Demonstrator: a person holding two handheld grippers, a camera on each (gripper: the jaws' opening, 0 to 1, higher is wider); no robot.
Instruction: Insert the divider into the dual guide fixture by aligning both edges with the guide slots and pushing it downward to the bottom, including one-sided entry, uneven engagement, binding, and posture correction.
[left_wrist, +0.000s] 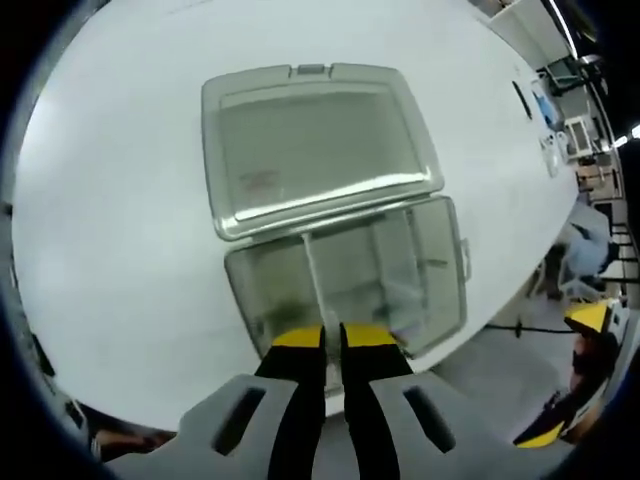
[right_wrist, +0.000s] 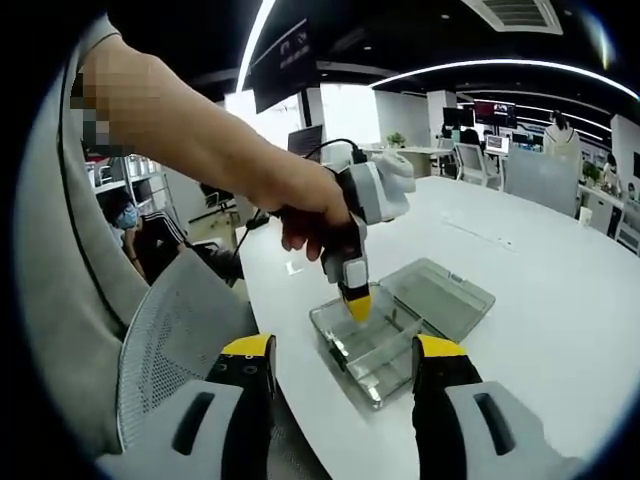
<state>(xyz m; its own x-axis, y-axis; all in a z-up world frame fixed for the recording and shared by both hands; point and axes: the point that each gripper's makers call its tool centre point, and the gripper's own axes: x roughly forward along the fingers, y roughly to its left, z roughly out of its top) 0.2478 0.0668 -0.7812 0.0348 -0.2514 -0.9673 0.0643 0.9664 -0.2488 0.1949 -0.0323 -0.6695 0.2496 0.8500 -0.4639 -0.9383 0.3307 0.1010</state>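
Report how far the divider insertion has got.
Done: the clear box lies open on the white table, lid folded back, and the divider stands upright inside it. In hand: the left gripper looks shut on the divider's near edge. The right gripper waits open, off the box. Left: whether the divider is fully seated can't be told; push down and release.

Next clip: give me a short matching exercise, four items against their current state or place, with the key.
Items
1. clear plastic divider
2. hinged transparent lid
3. left gripper
4. right gripper

States
A. jaws wide apart, holding nothing
B. lying flat open on the white table
C. upright inside the clear plastic compartment box
D. jaws nearly closed on the divider's top edge

Pairs: 1-C, 2-B, 3-D, 4-A
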